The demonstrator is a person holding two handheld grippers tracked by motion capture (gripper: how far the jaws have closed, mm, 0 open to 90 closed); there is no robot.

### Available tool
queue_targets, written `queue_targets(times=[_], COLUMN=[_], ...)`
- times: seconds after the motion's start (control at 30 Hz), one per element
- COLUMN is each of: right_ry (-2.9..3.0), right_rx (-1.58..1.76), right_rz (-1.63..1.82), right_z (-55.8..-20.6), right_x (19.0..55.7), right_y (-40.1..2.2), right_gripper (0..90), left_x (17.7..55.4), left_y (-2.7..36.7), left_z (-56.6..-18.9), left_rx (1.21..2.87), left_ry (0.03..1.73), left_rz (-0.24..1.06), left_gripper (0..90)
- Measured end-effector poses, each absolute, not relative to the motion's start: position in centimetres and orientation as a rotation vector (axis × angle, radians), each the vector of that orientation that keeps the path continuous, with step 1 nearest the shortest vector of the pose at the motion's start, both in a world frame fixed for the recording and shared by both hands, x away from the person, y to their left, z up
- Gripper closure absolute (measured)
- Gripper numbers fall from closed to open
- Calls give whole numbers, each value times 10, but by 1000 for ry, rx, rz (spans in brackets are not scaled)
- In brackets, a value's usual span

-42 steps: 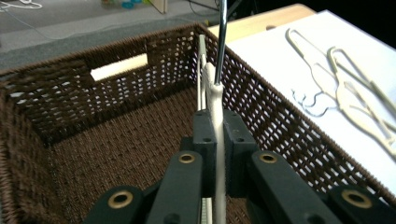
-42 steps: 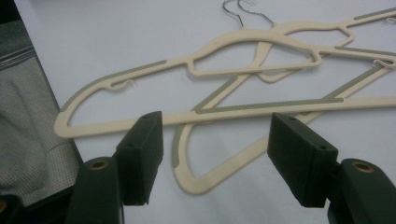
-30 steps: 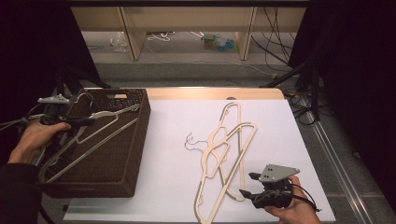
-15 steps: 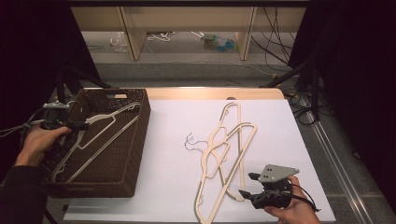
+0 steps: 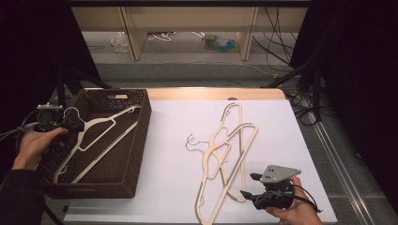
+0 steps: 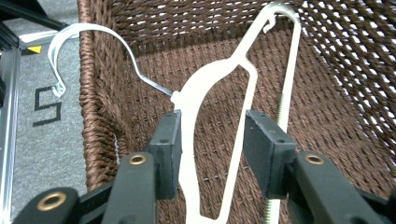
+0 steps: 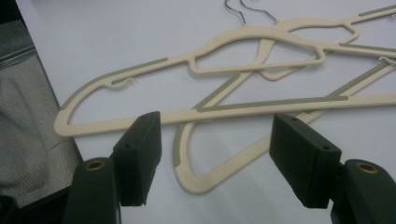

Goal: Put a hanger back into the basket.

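Basket point(image 5: 141, 136) walls ring hanger point(image 5: 101, 136) inside; entry from above only. Left tongs point(image 6: 212, 140) straddle hanger neck, jaws just been opening, pads off it. White surface point(image 5: 169, 154) between basket and hanger pile point(image 5: 225, 154) free. Pile blocks path just ahead of right tongs point(image 5: 248, 194); jaws apart, nothing between.

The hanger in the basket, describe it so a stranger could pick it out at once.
Find the brown woven basket at the table's left edge. One cream hanger lies slanted inside, its metal hook over the rim by the left tool. Its two lookalikes lie crossed on the white tabletop.
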State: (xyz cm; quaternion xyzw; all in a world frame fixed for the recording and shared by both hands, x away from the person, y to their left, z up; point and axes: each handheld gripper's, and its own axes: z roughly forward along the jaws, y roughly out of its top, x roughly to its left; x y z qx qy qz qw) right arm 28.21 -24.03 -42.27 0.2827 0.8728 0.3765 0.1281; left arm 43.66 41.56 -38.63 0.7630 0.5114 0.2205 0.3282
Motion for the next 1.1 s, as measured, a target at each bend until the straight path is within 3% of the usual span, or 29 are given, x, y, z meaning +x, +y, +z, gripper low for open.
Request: queue_targets(times=[0.13, 0.4, 0.53, 0.73, 1.1], right_ry=[2534, 2524, 2518, 2499, 2494], right_rx=[821, 852, 874, 908, 949], right_rz=[1097, 1091, 1087, 1086, 1096], right_z=[-423, -424, -427, -429, -437], right_x=[282, 284, 286, 289, 295], right_y=[-240, -241, -241, -242, -244], right_gripper=[350, 320, 308, 286, 262], left_x=[425, 374, 343, 311, 288], left_y=[402, 358, 324, 265, 189], left_z=[-375, -345, -336, -350, -376], left_rx=[1962, 1947, 1899, 1901, 1927], left_ry=[1359, 1219, 1115, 916, 797], left_rz=[579, 627, 585, 534, 374], left_gripper=[474, 343, 314, 285, 213])
